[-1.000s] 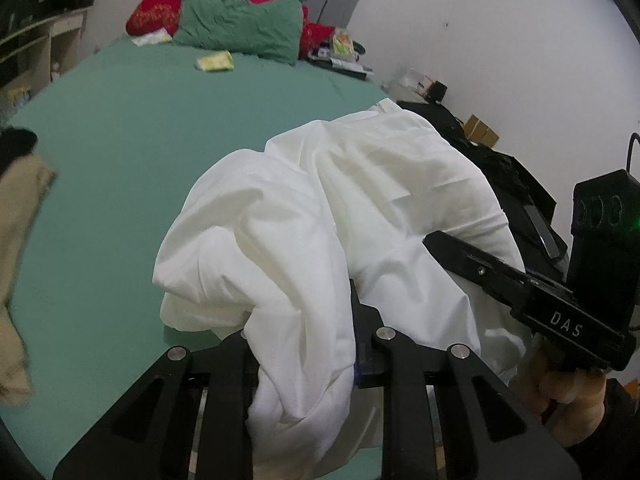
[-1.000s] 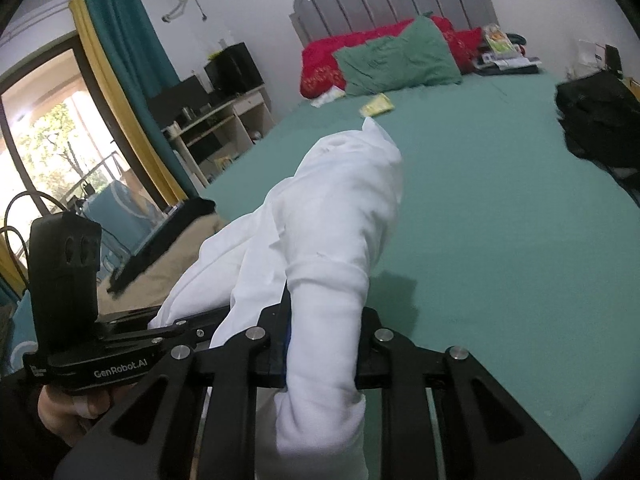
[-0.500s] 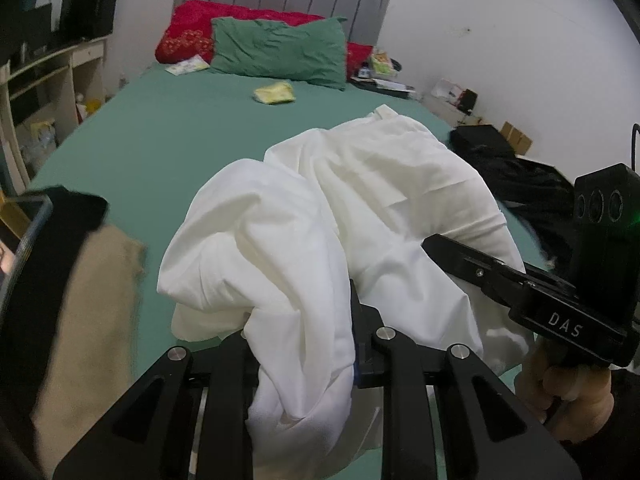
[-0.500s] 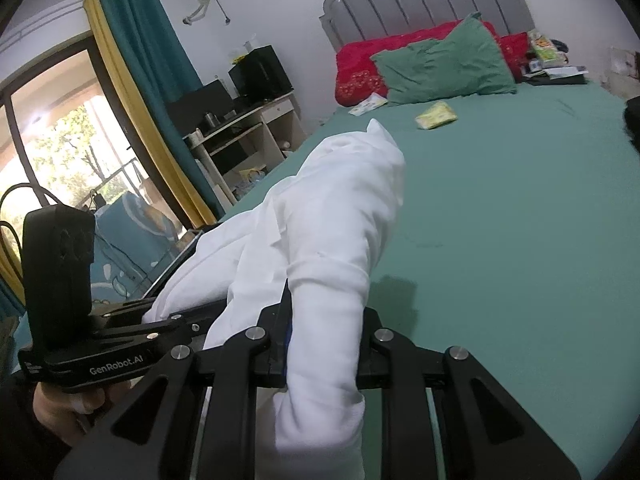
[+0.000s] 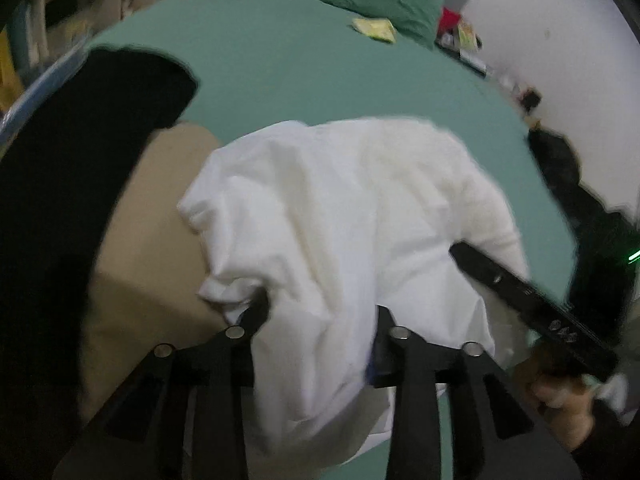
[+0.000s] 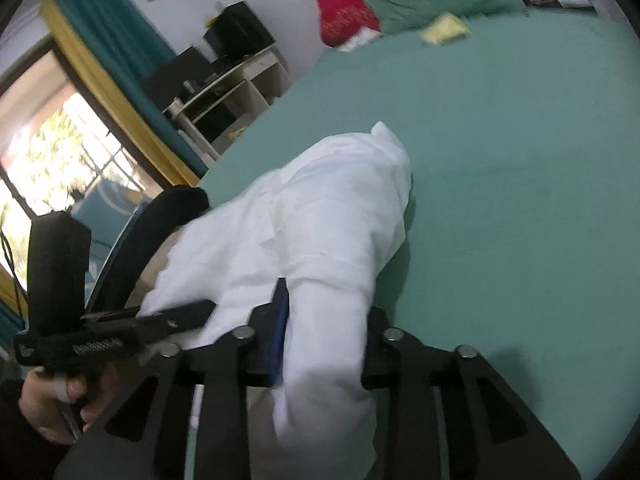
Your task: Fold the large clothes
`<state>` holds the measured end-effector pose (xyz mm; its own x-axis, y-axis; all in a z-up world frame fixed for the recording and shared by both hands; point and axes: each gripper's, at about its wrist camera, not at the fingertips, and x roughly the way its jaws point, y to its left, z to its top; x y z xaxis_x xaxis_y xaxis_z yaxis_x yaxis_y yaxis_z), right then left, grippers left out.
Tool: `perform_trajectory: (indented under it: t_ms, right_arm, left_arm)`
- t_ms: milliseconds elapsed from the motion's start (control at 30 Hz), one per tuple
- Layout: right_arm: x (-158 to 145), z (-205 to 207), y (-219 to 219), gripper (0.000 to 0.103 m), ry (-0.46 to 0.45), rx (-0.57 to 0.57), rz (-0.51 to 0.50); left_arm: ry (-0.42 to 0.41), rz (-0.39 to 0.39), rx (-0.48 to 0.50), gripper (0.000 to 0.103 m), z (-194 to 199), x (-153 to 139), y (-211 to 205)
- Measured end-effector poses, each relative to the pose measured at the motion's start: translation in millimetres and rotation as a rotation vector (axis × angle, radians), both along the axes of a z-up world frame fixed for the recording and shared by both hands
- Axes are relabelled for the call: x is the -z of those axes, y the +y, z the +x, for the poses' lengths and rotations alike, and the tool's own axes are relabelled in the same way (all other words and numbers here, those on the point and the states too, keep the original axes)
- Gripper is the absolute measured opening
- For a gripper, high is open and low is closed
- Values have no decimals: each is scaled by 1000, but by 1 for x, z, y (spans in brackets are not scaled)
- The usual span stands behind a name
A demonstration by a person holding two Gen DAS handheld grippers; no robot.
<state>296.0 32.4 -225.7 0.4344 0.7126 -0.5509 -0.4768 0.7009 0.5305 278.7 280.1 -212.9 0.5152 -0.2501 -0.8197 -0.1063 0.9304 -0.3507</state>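
White garment (image 5: 352, 216) looks like thin matt cotton, soft and creased all over. Both claws, left (image 5: 316, 344) and right (image 6: 324, 332), are matt black plastic with small shiny metal bolt heads; the right one has a blue pad lining. Bed sheet (image 6: 520, 128) is smooth matt green cloth. At 9 o'clock in the left view there's tan fabric (image 5: 148, 248), flat and dull, plus black cloth (image 5: 60, 184).
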Motion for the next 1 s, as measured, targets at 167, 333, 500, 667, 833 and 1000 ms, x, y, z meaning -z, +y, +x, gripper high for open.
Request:
perform_trajectory:
  t_ms: [167, 333, 500, 667, 833, 1000]
  right_arm:
    - [-1, 3, -11, 48, 31, -23, -32]
    - [-8, -7, -22, 66, 42, -32, -112]
    - [-21, -18, -37, 83, 52, -1, -195]
    - [-33, -38, -63, 86, 57, -13, -233]
    - [-42, -63, -92, 87, 67, -14, -264]
    - [-50, -83, -108, 87, 75, -3, -281]
  left_arm:
    - [22, -22, -47, 38, -3, -6, 5]
    - [24, 31, -74, 38, -24, -12, -3]
    - [21, 74, -121, 46, -54, -18, -4]
    - [17, 86, -160, 46, -83, -27, -9]
    - [-20, 100, -183, 46, -119, -44, -18]
    - [-37, 99, -171, 46, -140, -55, -41]
